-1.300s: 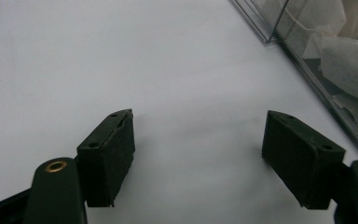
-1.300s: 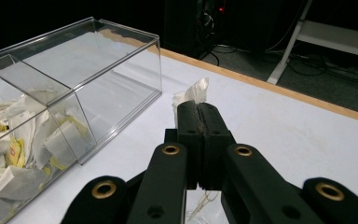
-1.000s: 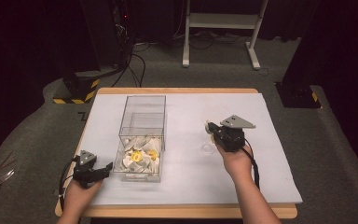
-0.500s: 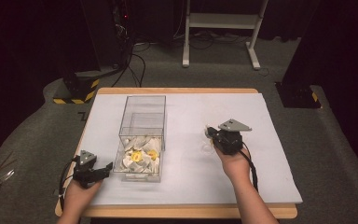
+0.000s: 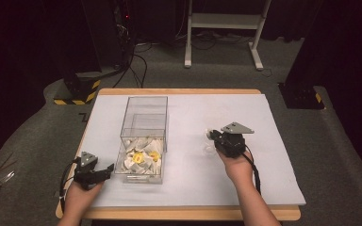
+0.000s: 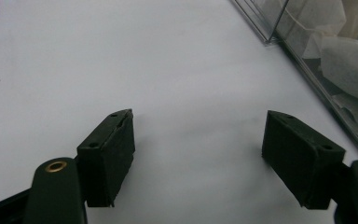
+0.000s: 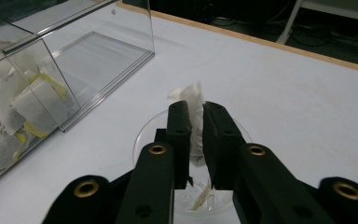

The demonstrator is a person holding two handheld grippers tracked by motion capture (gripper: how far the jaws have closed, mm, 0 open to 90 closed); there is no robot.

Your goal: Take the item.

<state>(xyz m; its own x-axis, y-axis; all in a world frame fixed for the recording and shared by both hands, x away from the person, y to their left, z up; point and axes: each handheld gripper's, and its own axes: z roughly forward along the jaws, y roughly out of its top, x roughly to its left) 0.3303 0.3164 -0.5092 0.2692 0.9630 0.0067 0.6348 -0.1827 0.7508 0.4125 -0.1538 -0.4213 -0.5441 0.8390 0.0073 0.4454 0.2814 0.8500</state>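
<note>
On the table (image 5: pixel 273 122), which is covered with a white sheet, a clear plastic box (image 5: pixel 143 136) stands left of the middle, its near end packed with white tea bags (image 5: pixel 141 157) carrying yellow tags. The far end of the box looks bare.

To the right of the box, the person's right hand (image 5: pixel 238 167) holds the right gripper (image 7: pixel 195 121) over a small clear dish (image 7: pixel 144 135) that sits on the sheet. Its jaws are nearly closed, pinching a white tea bag (image 7: pixel 193 100) between them; the crumpled top of the bag sticks up past the jaw tips, and the rest hangs down between the pads toward the dish. Whether the bag touches the dish I cannot tell.

At the near left corner, the left hand (image 5: pixel 78 197) rests the left gripper (image 5: pixel 104 170) low over the sheet just beside the box's near left wall. In its own view the jaws of the left gripper stand wide apart with nothing between them but white sheet, the box wall running along the right edge.
</note>
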